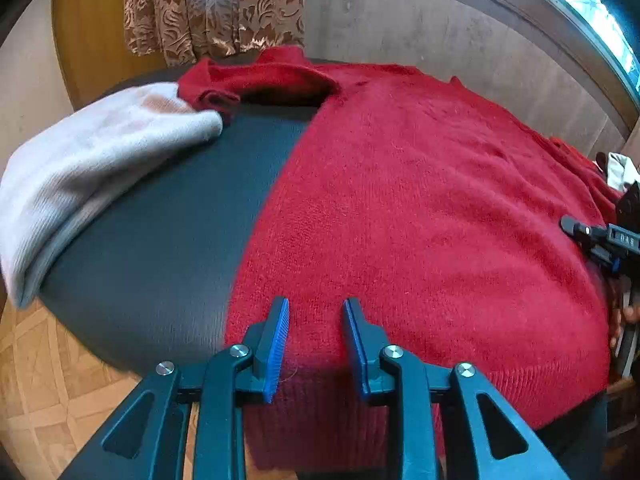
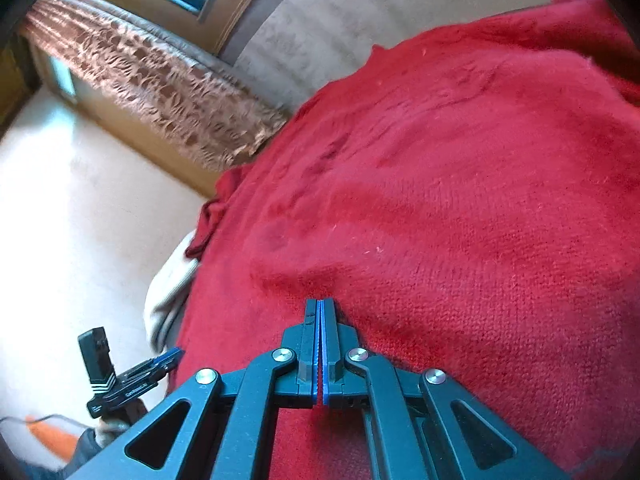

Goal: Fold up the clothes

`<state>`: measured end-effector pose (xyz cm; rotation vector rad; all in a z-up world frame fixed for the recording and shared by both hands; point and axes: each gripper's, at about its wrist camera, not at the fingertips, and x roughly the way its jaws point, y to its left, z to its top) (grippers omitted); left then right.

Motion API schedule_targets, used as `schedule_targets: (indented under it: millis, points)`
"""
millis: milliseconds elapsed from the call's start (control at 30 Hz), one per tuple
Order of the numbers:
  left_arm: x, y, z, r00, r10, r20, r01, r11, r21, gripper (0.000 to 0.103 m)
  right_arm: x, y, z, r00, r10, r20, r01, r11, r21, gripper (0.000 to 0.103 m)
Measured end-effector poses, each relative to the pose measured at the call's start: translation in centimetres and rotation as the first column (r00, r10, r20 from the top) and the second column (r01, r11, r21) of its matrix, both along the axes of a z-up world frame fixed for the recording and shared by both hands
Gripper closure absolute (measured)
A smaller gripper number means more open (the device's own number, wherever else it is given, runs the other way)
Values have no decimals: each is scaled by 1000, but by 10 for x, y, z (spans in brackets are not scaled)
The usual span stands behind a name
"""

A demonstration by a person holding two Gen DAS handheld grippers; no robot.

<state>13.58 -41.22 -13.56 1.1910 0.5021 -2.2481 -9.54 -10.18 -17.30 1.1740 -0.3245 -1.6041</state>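
A red knit sweater [image 1: 420, 200] lies spread flat on a dark round table [image 1: 168, 240], collar at the far side and ribbed hem hanging over the near edge. My left gripper [image 1: 317, 306] is open just above the hem, with sweater fabric showing between its blue pads. My right gripper [image 2: 320, 302] is shut, its tips sunk into the sweater [image 2: 460, 200], where the knit puckers into a small ridge. In the left wrist view the right gripper [image 1: 576, 230] sits at the sweater's right side. The left gripper [image 2: 172, 354] shows at the lower left of the right wrist view.
A white knit garment [image 1: 92, 168] lies bunched on the table's left side, touching the sweater's left sleeve. A patterned brown curtain [image 1: 212, 8] and a wall stand behind the table. Parquet floor [image 1: 48, 392] lies below the near left edge. A hand [image 1: 628, 316] is at the right edge.
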Motion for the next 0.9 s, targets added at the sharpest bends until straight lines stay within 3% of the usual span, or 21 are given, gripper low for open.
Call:
schedule_targets:
  millis: [400, 467, 533, 600, 633, 700, 800, 900]
  points:
    - [-56, 1, 55, 987, -74, -143, 70, 997, -28, 76, 8, 8, 0, 999, 36, -33, -35, 999, 16, 103]
    - [-91, -4, 49, 984, -97, -150, 85, 993, -85, 76, 9, 8, 1, 998, 38, -41, -38, 999, 18, 103]
    - [-118, -16, 24, 995, -58, -78, 51, 995, -84, 76, 9, 9, 1, 998, 45, -46, -44, 999, 20, 103]
    - [-122, -27, -7, 999, -20, 36, 21, 999, -26, 73, 10, 16, 1, 996, 73, -56, -72, 997, 22, 103]
    - [-111, -26, -10, 999, -21, -41, 19, 998, -55, 73, 10, 22, 1, 995, 87, -57, -86, 996, 19, 103]
    - [-93, -17, -16, 998, -28, -58, 20, 992, -123, 73, 12, 39, 0, 994, 92, -54, -93, 996, -7, 103]
    - [-77, -4, -23, 996, 1, -85, -14, 988, -151, 73, 13, 55, -1, 996, 78, -51, -80, 996, -42, 103]
    - [-82, -3, -22, 998, 17, -56, -25, 987, -160, 73, 13, 52, -1, 996, 67, -54, -69, 997, -33, 103]
